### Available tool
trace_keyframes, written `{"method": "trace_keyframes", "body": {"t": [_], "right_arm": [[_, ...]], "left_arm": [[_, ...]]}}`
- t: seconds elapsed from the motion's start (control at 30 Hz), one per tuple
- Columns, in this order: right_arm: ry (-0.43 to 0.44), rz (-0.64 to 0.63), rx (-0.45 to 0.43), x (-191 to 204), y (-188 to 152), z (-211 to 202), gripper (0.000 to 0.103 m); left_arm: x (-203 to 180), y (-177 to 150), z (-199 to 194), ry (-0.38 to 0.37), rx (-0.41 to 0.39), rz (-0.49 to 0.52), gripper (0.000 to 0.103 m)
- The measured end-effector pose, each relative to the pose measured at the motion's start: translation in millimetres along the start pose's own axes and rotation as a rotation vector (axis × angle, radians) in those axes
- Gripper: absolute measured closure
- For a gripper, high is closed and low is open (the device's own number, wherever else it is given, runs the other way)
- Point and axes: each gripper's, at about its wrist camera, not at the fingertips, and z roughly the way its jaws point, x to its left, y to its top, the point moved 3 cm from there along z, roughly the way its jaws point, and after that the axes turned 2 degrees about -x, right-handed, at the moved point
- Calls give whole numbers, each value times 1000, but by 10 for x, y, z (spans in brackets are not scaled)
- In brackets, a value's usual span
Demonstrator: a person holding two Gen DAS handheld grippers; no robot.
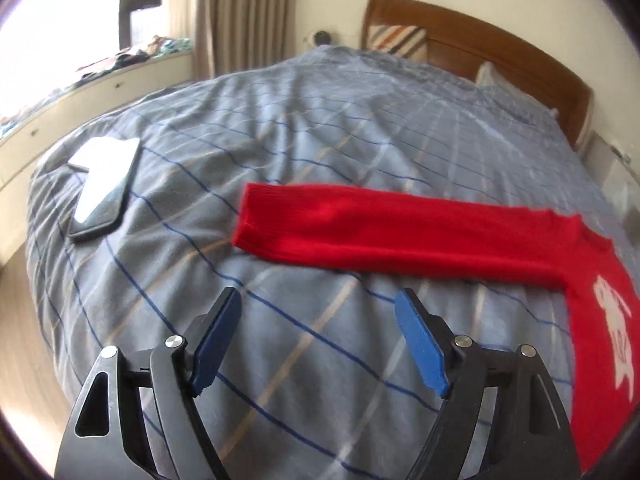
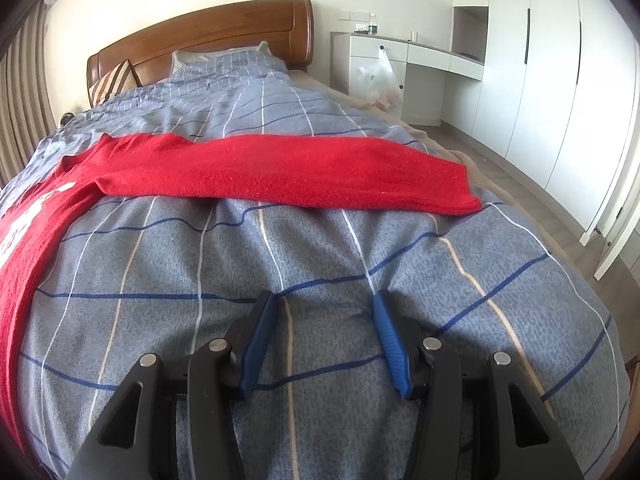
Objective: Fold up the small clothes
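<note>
— Blue-padded fingers of the left gripper are seen spread wide above the plaid duvet, with nothing held between them. How is the right gripper set?

— It is held open as well, somewhat less widely, and nothing is gripped; only bare duvet is seen between its pads.

— Where is the garment found?

— A red sweater is laid flat on the bed, beyond both grippers and touched by neither. In the left wrist view one sleeve is stretched out leftward, its cuff lying well apart from a smartphone that rests on the duvet. A white print is seen on the chest, at the right edge.

— And from the other side?

— The other sleeve of the sweater is extended toward the right edge of the bed. Farther off, a wooden headboard, a striped pillow, a white desk with a plastic bag hung on it, and white wardrobes are seen.
</note>
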Motion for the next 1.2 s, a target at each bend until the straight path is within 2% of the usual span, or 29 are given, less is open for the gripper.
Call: {"method": "trace_keyframes", "body": {"t": [0.1, 0.17, 0.27, 0.33, 0.43, 0.53, 0.87, 1.2], "right_arm": [[-16, -5, -22, 18, -16, -6, 50], [-24, -8, -33, 27, -25, -15, 50], [-25, -6, -33, 25, -23, -17, 50], [-23, -2, -33, 20, -21, -19, 50], [-24, 7, -33, 15, -22, -23, 50], [-33, 14, -35, 18, -22, -23, 50], [-68, 25, -27, 53, 0, 9, 48], [-96, 33, -31, 62, -8, 17, 47]], "left_arm": [[-452, -220, -32, -163, 74, 110, 19], [-759, -301, 4, -225, 98, 206, 19], [-1138, -326, 97, -247, 72, 332, 19], [-1284, -315, 204, -237, 43, 377, 14], [-1343, -368, 357, -232, 39, 377, 4], [-1291, -415, 368, -254, 27, 351, 3], [-1239, -517, 301, -236, -72, 328, 1], [-1228, -514, 312, -243, -72, 321, 1]]}}
